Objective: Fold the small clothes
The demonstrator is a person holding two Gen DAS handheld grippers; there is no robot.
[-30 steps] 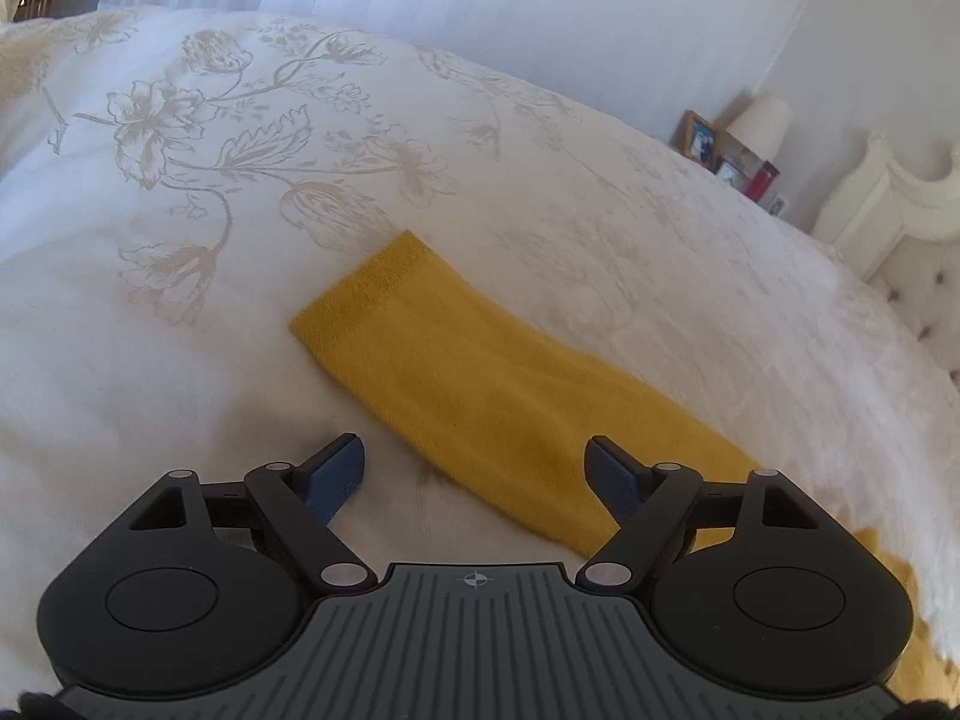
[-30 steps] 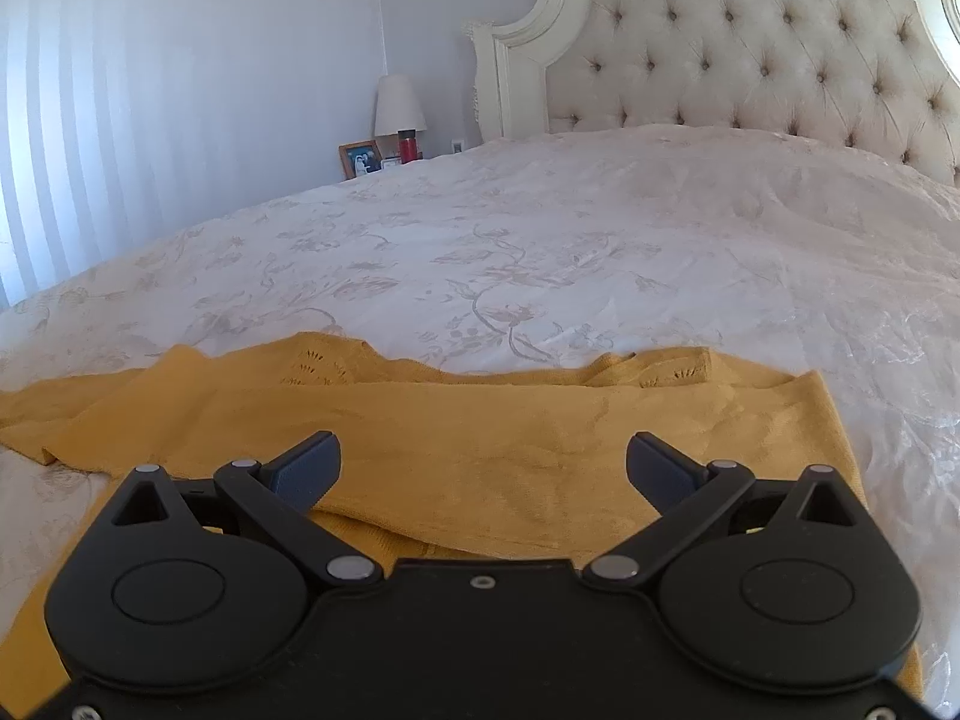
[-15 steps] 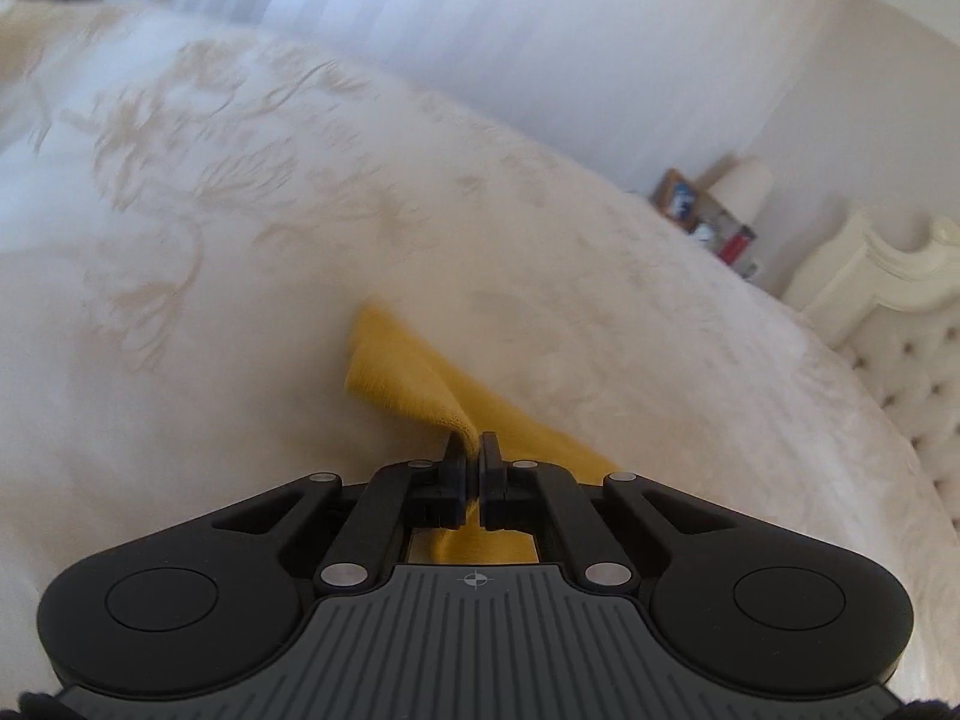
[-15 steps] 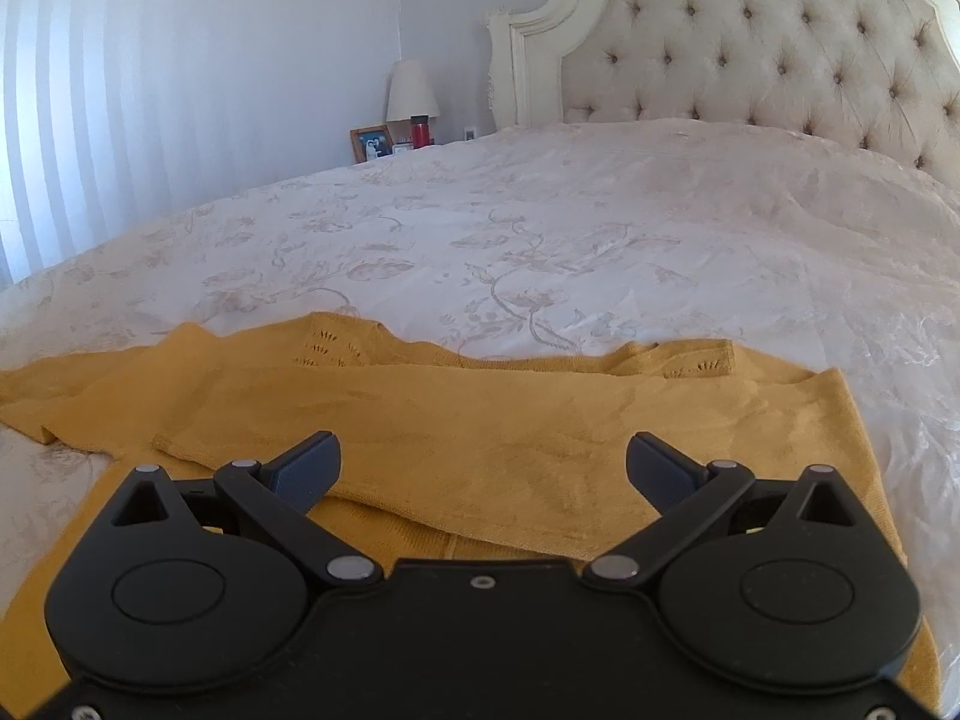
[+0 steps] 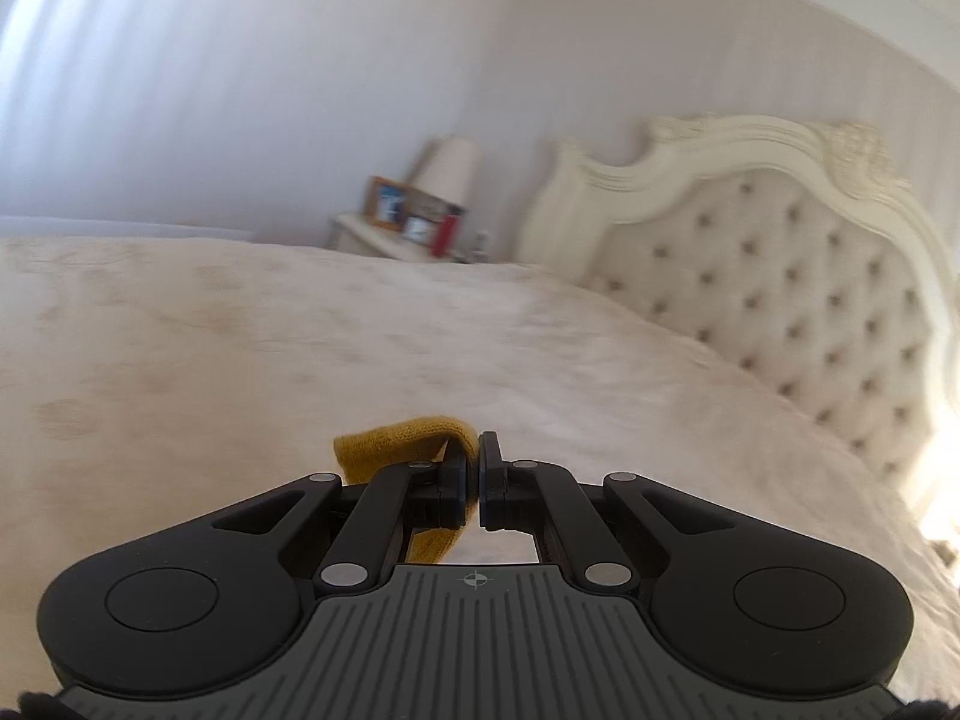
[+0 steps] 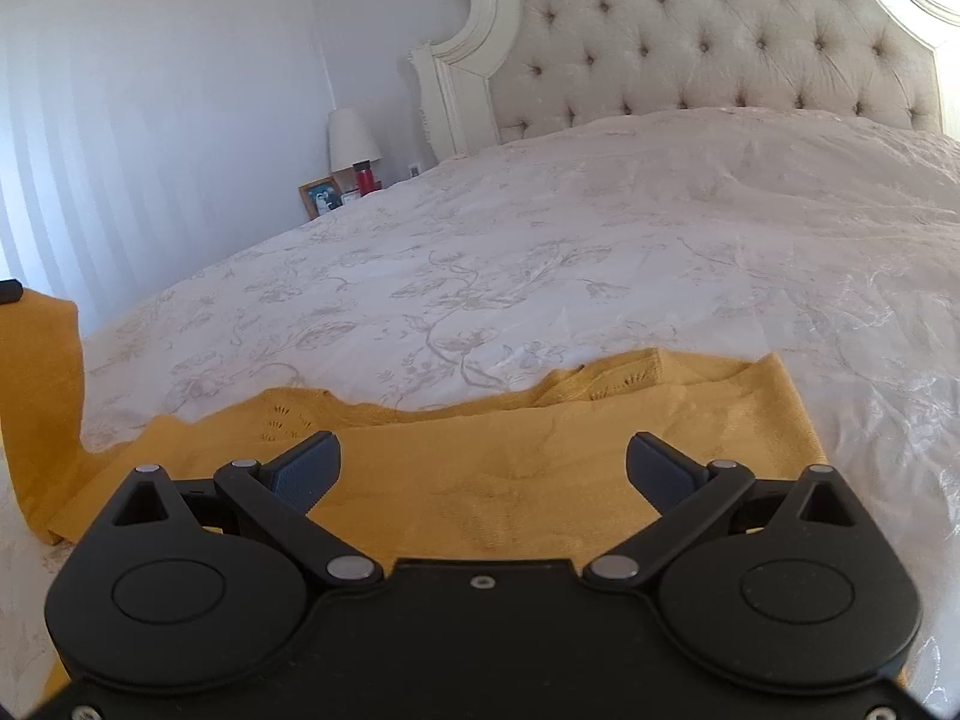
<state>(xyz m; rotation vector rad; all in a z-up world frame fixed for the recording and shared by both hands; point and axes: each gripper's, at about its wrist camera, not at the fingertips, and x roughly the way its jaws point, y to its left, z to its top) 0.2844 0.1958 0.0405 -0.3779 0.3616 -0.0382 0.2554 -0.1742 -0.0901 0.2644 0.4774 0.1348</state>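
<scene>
A mustard-yellow knit garment [image 6: 510,468] lies spread on the white bed in the right wrist view. My right gripper [image 6: 480,468] is open and hovers just above its body, touching nothing. One sleeve [image 6: 36,360] rises at the far left edge of that view. My left gripper [image 5: 473,468] is shut on that yellow sleeve [image 5: 396,441] and holds it lifted above the bedspread, with cloth bunched over the left finger and hanging below the jaws.
The white floral bedspread [image 6: 540,276] covers the bed. A tufted cream headboard [image 6: 690,42] stands at the far end. A nightstand [image 5: 384,237] with a lamp [image 6: 351,135], photo frames and a red cup sits beside it. A striped wall lies behind.
My left gripper closed on the sleeve and has lifted it up off the bed, swinging toward the headboard. The right gripper stayed open and shifted slightly over the garment.
</scene>
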